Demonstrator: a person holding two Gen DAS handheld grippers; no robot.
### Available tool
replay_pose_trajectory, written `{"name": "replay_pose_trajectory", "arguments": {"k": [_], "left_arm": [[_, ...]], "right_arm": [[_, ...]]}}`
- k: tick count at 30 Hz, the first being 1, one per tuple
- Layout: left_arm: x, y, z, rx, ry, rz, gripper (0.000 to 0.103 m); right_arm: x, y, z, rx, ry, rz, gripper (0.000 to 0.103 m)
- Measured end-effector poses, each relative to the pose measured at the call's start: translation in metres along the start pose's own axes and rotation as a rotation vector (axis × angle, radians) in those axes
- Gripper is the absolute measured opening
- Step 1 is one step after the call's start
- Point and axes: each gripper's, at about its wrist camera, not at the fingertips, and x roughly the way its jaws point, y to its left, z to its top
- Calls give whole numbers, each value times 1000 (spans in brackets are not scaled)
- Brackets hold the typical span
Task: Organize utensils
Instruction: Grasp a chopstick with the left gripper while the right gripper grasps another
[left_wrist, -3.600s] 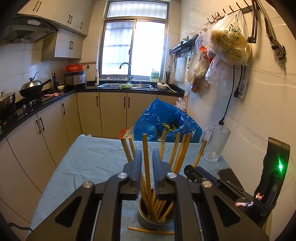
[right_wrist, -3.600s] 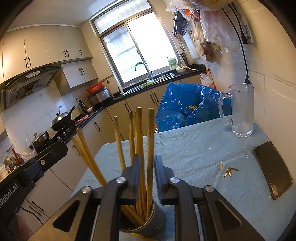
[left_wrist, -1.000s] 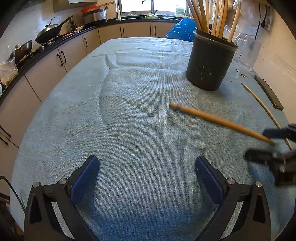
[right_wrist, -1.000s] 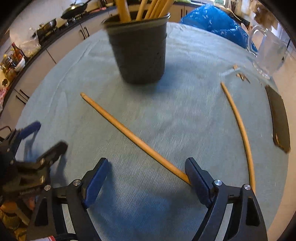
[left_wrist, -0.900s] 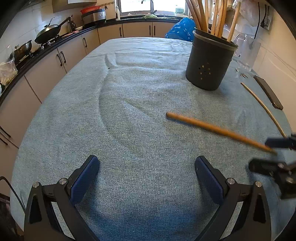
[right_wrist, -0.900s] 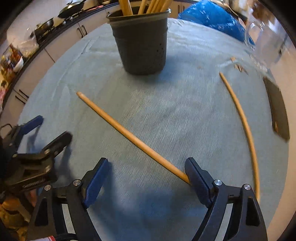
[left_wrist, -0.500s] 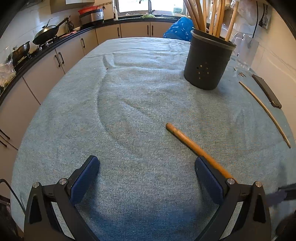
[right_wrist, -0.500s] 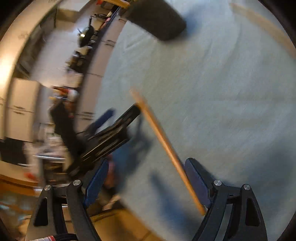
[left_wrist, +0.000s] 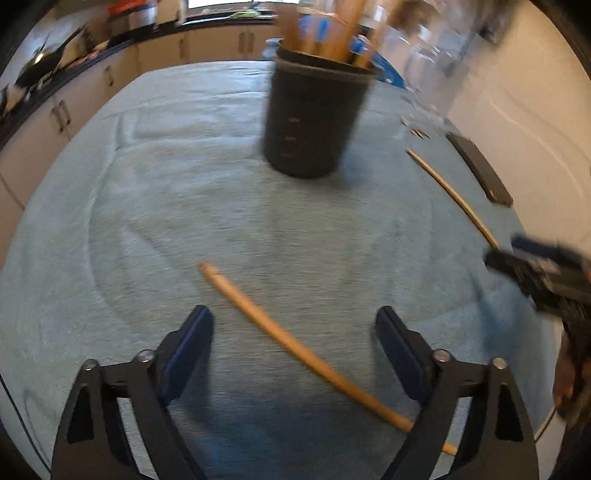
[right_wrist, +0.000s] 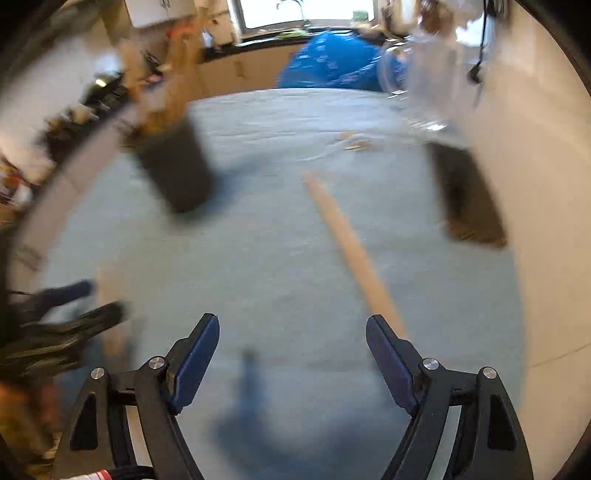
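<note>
— Between the pads of the left gripper (left_wrist: 294, 354), what lies there?

— A loose chopstick (left_wrist: 295, 350) flat on the blue-grey tablecloth (left_wrist: 147, 192). It runs from its far-left tip, just beyond the left pad, slanting to the near right and passing under the right finger. The jaws stand spread and have just been closing a little; neither pad presses on the stick.

— And the right gripper (right_wrist: 293, 356)?

— Also spread, with nothing between its pads. A second chopstick (right_wrist: 351, 251) lies ahead of it, running from the far middle of the cloth down to its right pad; whether stick and pad touch I cannot tell through the blur.

— Count things for me.

— Two loose chopsticks on the cloth, one by each gripper. One dark holder (left_wrist: 314, 118) stands upright at the far side, holding a bundle of chopsticks too blurred to count. One flat dark slab (left_wrist: 480, 170) lies along the right edge near the wall, with one glass mug (right_wrist: 424, 81) beyond it. One blue bag (right_wrist: 332, 66) sits past the far edge of the table.

— What differs from a second ago?

— Then the near chopstick lay across to the right, its end by the right gripper. Now it sits inside the left gripper's span, and the right gripper faces the other stick.
</note>
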Motion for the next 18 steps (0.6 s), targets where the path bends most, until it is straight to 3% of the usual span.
{"name": "replay_pose_trajectory", "arguments": {"k": [3,6,8,11,14,18], "left_arm": [[3,-20,-1,67,-10,42,67],[3,-33,-4,121,-43,84,30],[3,-36,-5,134,-44,59,17],[3,-39,-9,184,-64,62,17],[1,-39,-15,232,-77,62,16],[-10,-23,-25,256,-63,23,16]], "right_arm": [[16,-15,4,27,29,-19,83],[23,-29,6,44,30,-35,72],[21,-28,7,58,38,-48,55],[14,-31,1,76,59,-32,26],[11,-30,-7,109,85,21,18],[4,-14,-25,133,124,86,16]]}}
